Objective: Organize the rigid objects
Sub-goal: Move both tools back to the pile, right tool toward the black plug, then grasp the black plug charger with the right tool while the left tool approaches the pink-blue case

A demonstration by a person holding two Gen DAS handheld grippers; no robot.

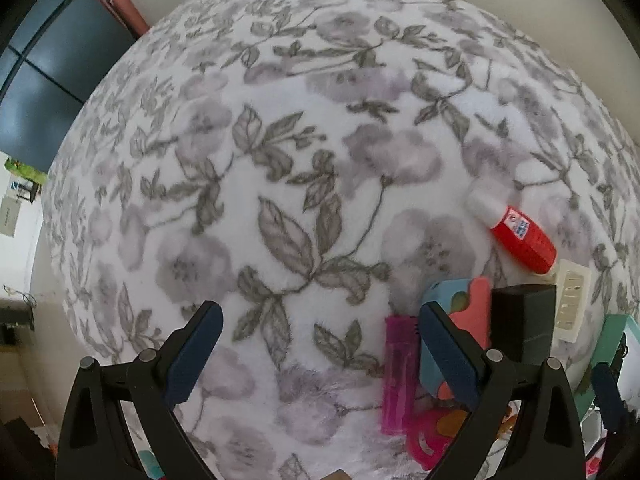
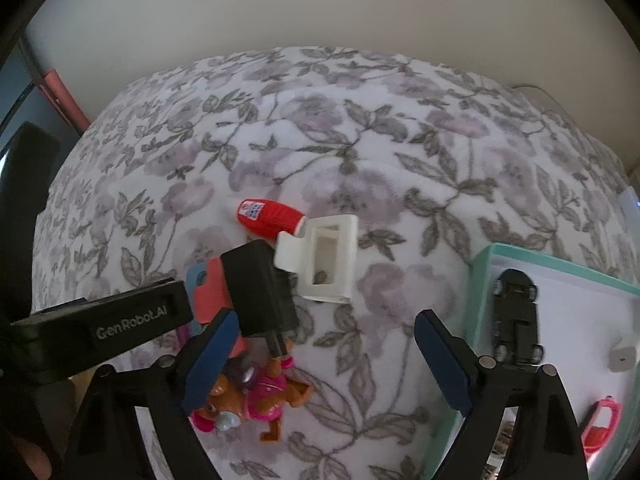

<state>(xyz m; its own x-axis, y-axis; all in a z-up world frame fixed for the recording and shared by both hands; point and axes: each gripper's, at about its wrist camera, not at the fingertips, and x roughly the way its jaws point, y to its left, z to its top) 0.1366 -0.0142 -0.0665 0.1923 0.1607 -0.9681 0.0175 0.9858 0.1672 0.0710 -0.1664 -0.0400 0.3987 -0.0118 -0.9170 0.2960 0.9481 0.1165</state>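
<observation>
Right tool (image 2: 324,364) is hovering spread and empty; black block (image 2: 260,288) is lying up-left, long axis slanting toward its left finger. Left tool (image 1: 320,360) is spread too.

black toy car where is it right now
In the right wrist view, the black toy car lies inside the teal tray at right, near its left wall.
</observation>
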